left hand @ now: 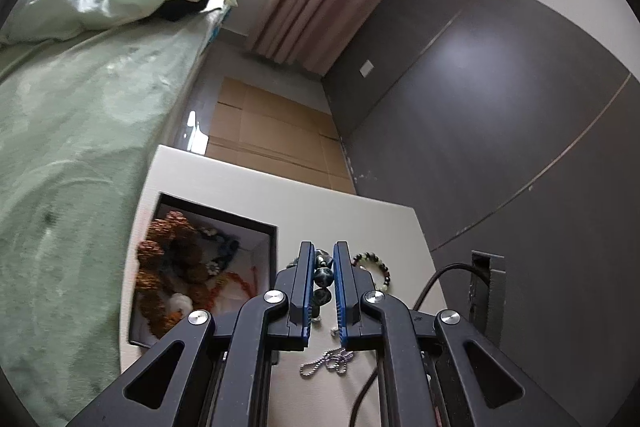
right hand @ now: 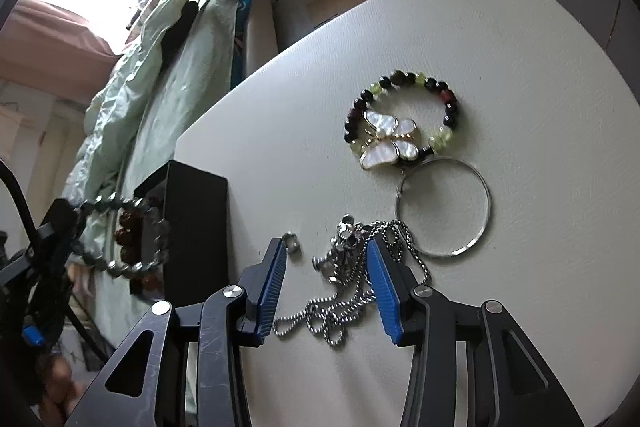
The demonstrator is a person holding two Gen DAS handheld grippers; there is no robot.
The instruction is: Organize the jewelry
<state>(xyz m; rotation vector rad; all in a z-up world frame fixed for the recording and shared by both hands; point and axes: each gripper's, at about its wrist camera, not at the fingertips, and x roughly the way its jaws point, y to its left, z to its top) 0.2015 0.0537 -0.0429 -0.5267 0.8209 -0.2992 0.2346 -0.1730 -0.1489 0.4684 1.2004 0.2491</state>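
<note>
My left gripper (left hand: 323, 255) is shut on a dark grey bead bracelet (left hand: 323, 277) and holds it above the table, right of the black jewelry box (left hand: 256, 223). The same bracelet (right hand: 120, 235) hangs beside the box (right hand: 196, 227) in the right wrist view. The box holds brown beads (left hand: 160, 267) and other pieces. My right gripper (right hand: 326, 247) is open, its fingers on either side of a silver ball-chain necklace (right hand: 344, 291) lying on the white table (right hand: 500, 39).
A bead bracelet with a white butterfly charm (right hand: 396, 123), a thin silver bangle (right hand: 444, 207) and a small ring (right hand: 291, 242) lie on the table. A bed with green bedding (left hand: 80, 131) is to the left. A black cable (left hand: 432, 283) runs at the table's right edge.
</note>
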